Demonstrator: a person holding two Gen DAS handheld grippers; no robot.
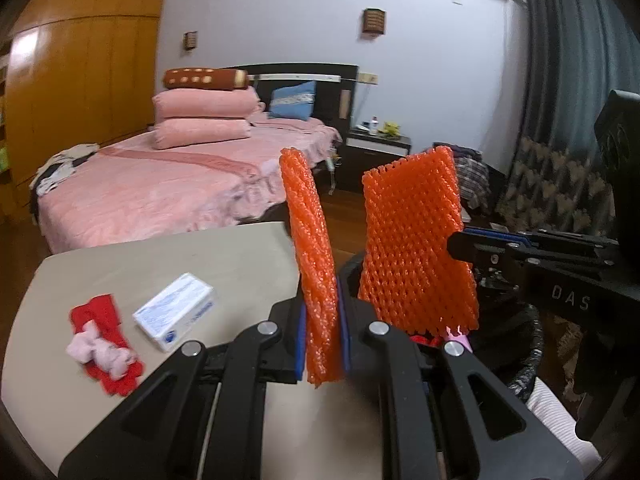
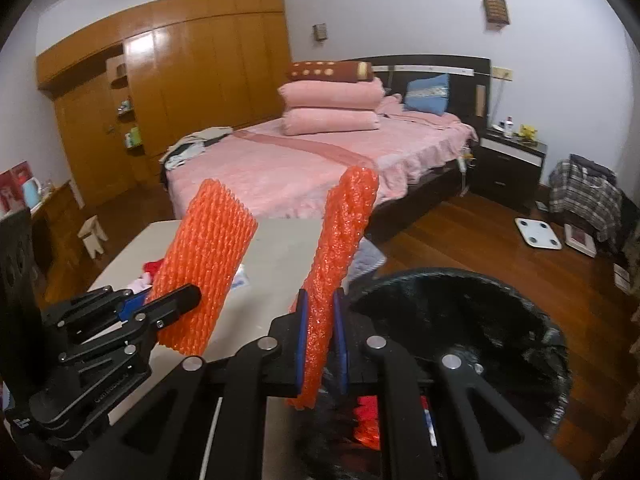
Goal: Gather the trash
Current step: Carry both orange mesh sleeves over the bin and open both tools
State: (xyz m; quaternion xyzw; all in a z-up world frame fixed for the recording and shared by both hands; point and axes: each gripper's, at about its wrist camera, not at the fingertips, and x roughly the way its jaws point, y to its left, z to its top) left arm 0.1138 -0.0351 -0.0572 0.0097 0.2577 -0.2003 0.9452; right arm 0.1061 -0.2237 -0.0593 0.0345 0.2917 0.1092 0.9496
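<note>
Orange foam net (image 1: 320,308) within left hand-held gripper (image 1: 323,334)

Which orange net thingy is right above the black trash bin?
The orange foam net in the right hand-held gripper hangs over the black trash bin; the other net, in the left hand-held gripper, is above the table.

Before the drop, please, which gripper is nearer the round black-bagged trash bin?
Right: right gripper sits at the bin's rim; left gripper is over the beige table beside it.
</note>
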